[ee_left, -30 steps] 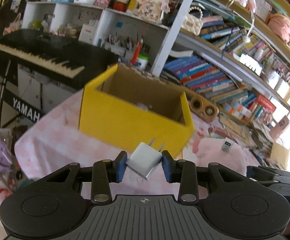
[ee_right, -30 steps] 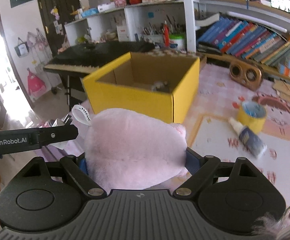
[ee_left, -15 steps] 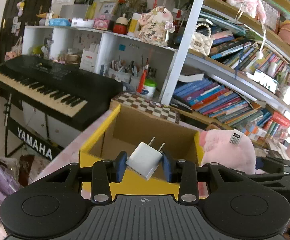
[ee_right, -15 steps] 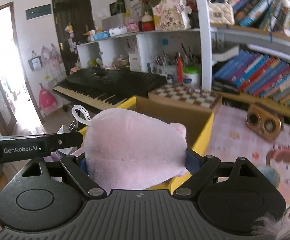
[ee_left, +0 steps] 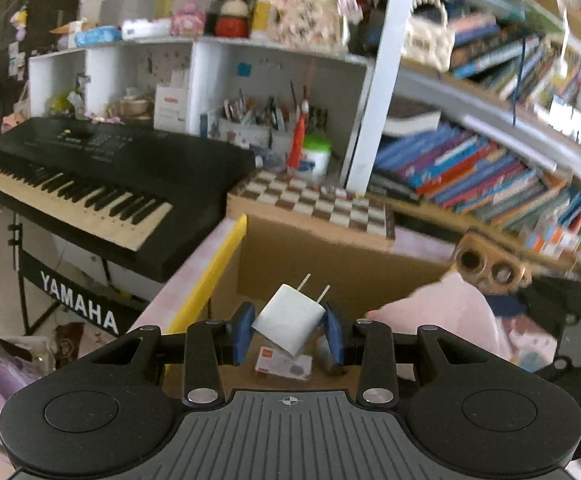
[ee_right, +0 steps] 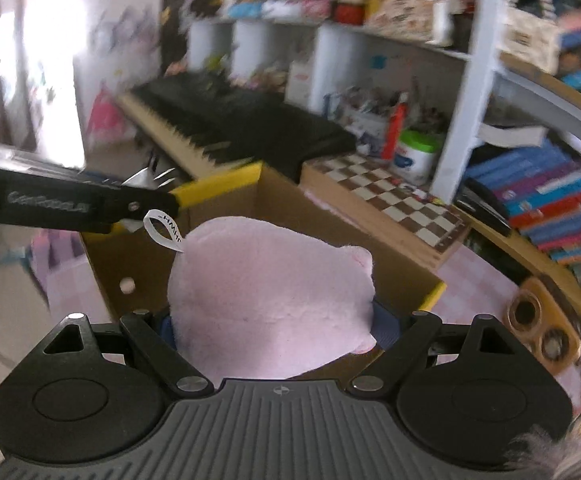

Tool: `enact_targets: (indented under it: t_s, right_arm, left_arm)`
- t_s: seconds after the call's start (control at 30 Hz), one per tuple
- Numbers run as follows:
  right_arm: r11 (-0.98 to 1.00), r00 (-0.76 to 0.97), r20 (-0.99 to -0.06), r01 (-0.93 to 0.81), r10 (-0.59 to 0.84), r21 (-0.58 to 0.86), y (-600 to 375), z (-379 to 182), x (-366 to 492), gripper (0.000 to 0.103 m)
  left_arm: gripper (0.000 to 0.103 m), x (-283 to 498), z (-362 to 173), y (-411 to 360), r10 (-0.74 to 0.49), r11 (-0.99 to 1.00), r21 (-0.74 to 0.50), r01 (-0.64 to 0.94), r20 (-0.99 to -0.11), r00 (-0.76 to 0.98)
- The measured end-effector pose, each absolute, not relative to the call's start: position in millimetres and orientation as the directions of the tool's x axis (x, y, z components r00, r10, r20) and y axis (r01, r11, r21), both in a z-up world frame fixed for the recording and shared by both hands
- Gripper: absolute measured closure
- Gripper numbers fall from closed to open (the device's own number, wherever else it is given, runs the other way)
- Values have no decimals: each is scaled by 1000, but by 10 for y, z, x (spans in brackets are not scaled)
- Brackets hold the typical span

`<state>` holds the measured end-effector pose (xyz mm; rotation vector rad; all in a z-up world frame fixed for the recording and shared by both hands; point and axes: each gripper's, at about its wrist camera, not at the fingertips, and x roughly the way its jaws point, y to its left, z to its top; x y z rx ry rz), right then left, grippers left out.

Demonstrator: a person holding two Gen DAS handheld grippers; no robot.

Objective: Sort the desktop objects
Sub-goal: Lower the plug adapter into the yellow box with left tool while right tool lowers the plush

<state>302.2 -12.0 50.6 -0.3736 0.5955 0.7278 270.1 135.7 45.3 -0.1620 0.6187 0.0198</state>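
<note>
My left gripper (ee_left: pixel 289 334) is shut on a white plug adapter (ee_left: pixel 290 322), prongs up, held over the open yellow cardboard box (ee_left: pixel 206 284). My right gripper (ee_right: pixel 274 324) is shut on a pink plush toy (ee_right: pixel 270 296) with a white loop tag, also held over the box (ee_right: pixel 218 188). The plush toy shows at the right of the left wrist view (ee_left: pixel 442 312). The left gripper shows as a black bar in the right wrist view (ee_right: pixel 70 204). A small card (ee_left: pixel 282 366) lies on the box floor.
A wooden chessboard box (ee_left: pixel 314 204) stands behind the yellow box. A black Yamaha keyboard (ee_left: pixel 90 180) is to the left, off the table. A wooden two-hole holder (ee_left: pixel 490 270) sits to the right. Bookshelves (ee_left: pixel 470 168) fill the background.
Both grippers have moved forward and over the box opening, still holding their objects. The box interior and its floor now show below the adapter.
</note>
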Motion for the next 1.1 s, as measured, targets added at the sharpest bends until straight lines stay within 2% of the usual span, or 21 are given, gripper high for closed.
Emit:
enact_targets:
  t_s: [0.27, 0.4, 0.57, 0.7, 0.83, 0.97, 1.1]
  right_arm:
    - [543, 487, -744, -815, 456, -201, 175, 261, 3299, 15]
    - [525, 395, -805, -842, 443, -125, 212, 210, 3476, 15]
    - [517, 339, -863, -849, 374, -109, 238, 18, 3637, 15]
    - [423, 392, -871, -871, 296, -249, 291, -138, 3499, 15]
    - [350, 404, -877, -886, 259, -305, 294, -210, 3433, 13]
    - [344, 407, -875, -887, 262, -309, 282, -219, 3454, 13]
    - [374, 419, -864, -876, 280, -304, 253, -197, 3456, 10]
  left_arm:
    - [67, 3016, 129, 1284, -31, 995, -93, -45, -679, 733]
    - [67, 3099, -9, 1266, -35, 997, -75, -29, -723, 690]
    - [67, 3141, -138, 1209, -45, 998, -66, -7, -759, 649]
    - [67, 3165, -186, 1140, -51, 998, -52, 17, -771, 634]
    - [67, 3193, -215, 1072, -61, 998, -39, 48, -782, 620]
    - [66, 3182, -201, 1070, -59, 998, -30, 58, -783, 619]
    - [63, 3070, -45, 1056, -39, 999, -18, 37, -722, 691]
